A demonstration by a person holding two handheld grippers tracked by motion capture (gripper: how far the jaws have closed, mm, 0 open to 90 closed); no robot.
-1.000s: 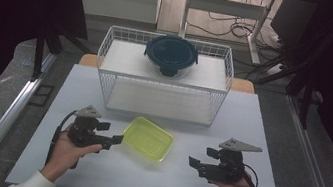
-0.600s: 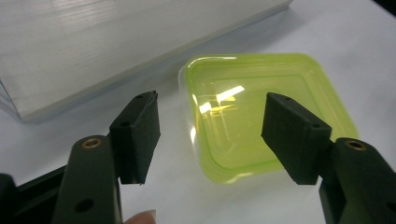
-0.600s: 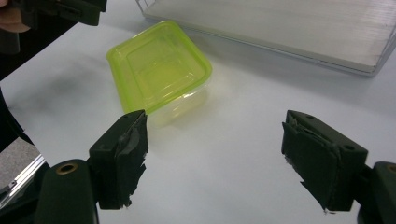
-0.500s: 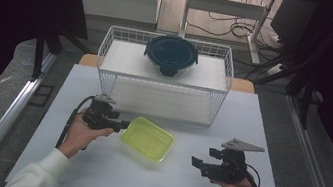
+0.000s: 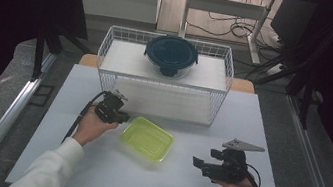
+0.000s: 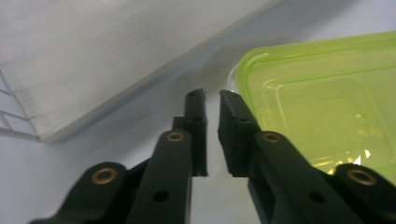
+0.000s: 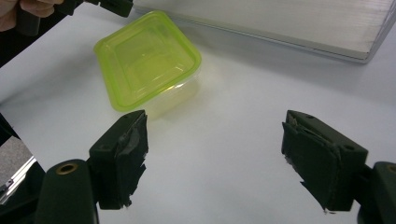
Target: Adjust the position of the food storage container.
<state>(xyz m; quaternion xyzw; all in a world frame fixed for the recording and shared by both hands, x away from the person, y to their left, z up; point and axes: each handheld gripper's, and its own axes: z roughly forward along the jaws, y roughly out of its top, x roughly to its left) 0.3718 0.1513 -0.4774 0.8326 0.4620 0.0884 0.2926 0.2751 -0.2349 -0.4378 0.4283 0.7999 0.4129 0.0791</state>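
Observation:
A yellow-green plastic container (image 5: 147, 138) with no lid sits on the white table, near its middle. My left gripper (image 5: 125, 116) lies low at the container's near-left corner. In the left gripper view its jaws (image 6: 211, 95) have just been closing and stand almost together with nothing between them, right beside the container's rim (image 6: 322, 107). My right gripper (image 5: 196, 163) rests to the right of the container, pointing at it. Its jaws (image 7: 215, 126) stand wide open and empty, with the container (image 7: 147, 60) a short way ahead.
A white wire basket (image 5: 161, 100) stands across the back of the table (image 5: 261, 123), and a dark round lidded container (image 5: 171, 55) sits on top of it. The other hand and its gripper (image 7: 112, 5) appear at the top left of the right gripper view.
My left hand has moved up and to the right, from the table's left front to the container's corner, and its jaws have drawn together. The right hand and the container have not moved.

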